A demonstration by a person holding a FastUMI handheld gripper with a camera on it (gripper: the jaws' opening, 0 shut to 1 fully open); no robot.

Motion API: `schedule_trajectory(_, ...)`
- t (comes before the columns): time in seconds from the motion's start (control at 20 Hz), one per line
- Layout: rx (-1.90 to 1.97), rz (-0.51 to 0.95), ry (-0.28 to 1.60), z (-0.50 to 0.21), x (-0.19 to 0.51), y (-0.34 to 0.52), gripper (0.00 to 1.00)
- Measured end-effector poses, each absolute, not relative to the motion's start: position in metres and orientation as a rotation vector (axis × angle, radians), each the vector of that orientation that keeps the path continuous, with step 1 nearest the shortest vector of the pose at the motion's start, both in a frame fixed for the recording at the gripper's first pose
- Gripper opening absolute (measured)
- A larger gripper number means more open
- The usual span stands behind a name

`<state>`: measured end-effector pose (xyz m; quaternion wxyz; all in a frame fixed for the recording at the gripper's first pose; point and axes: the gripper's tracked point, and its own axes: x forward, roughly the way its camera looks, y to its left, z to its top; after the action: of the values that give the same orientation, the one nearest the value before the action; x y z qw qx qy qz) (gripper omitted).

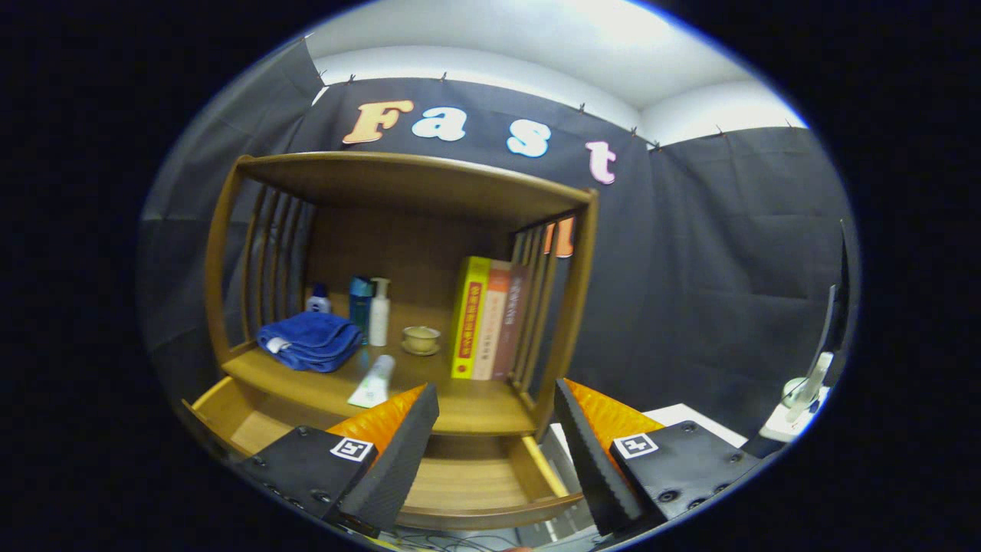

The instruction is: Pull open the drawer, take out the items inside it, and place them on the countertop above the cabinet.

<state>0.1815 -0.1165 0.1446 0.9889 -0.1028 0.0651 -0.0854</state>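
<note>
- Your hand-held gripper [497,429] is spread wide, its two fingers well apart with nothing between them.
- Beneath the fingers, the light wooden drawer [490,479] of the brown wooden cabinet [571,307] stands pulled open; the part of its floor you can see is bare, and the fingers hide the rest.
- Just beyond your fingertips lies the wooden worktop [475,406] above the drawer, roofed by a wooden top panel and flanked by slatted sides.
- At 10 o'clock from the gap between your fingers, a white tube with a green print [373,382] lies flat on the worktop, close to your left fingertip.
- Farther out at 10 o'clock, a folded blue cloth [309,342] sits at the worktop's left end.
- Behind the cloth, a small white bottle with a blue cap [318,299], a teal bottle [360,307] and a white pump bottle [379,310] stand upright in a row.
- At 11 o'clock, a small pale cup on a saucer [421,340] rests mid-worktop.
- At 12 o'clock, a yellow book [469,318] stands upright against an orange book [493,322] and a brown book [512,322], by the right slats.
</note>
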Motion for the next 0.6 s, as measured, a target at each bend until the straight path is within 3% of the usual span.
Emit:
schedule_trajectory(0.2,-0.163,-0.226,0.074,0.169,0.175,-0.15,0.99)
schedule_trajectory(0.6,0.015,-0.031,0.092,0.081,0.093,-0.032,0.99)
